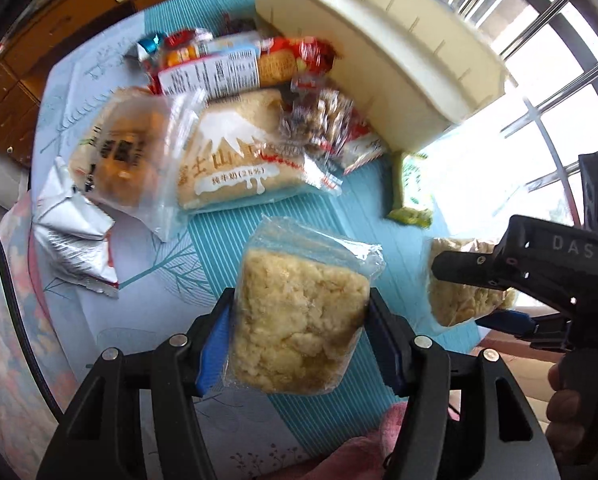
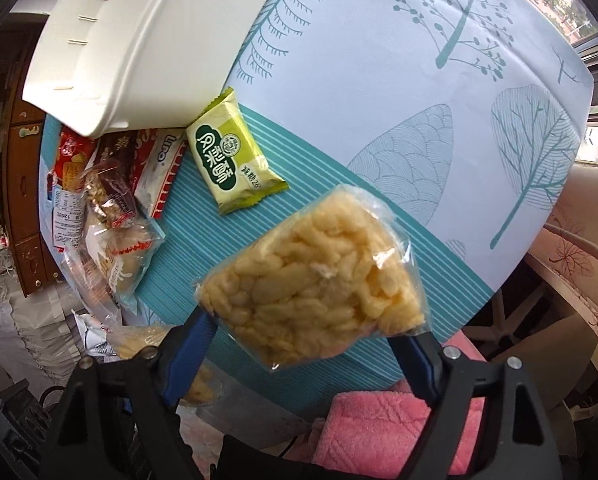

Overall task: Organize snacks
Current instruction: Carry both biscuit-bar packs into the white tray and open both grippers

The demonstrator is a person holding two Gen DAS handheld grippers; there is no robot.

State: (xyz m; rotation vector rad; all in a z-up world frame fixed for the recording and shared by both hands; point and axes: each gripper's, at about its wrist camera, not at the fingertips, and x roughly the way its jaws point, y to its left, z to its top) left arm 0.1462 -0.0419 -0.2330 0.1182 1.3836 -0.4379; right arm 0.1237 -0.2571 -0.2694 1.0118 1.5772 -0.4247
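Observation:
My left gripper [image 1: 299, 300] is shut on a clear-wrapped pale yellow crisp cake [image 1: 303, 344], held above the table between the blue pads [image 1: 213, 344]. In the right wrist view, my right gripper [image 2: 301, 326] is shut on a clear bag of yellow puffed pieces [image 2: 311, 276], also lifted off the table. That right gripper [image 1: 495, 292] and its bag [image 1: 455, 304] appear at the right of the left wrist view, with a hand [image 1: 571, 412] on the handle. A white storage box [image 1: 379, 48] [image 2: 139, 40] stands at the back of the table.
A pile of snacks lies left of the box: a bread bag [image 1: 231, 156], a bun bag [image 1: 127, 156], a silver wrapper [image 1: 75, 248], red packets [image 1: 295, 60]. A green packet [image 2: 235, 156] lies beside the box. Tree-patterned tablecloth [image 2: 419, 80]; pink towel [image 2: 379, 428] below the edge.

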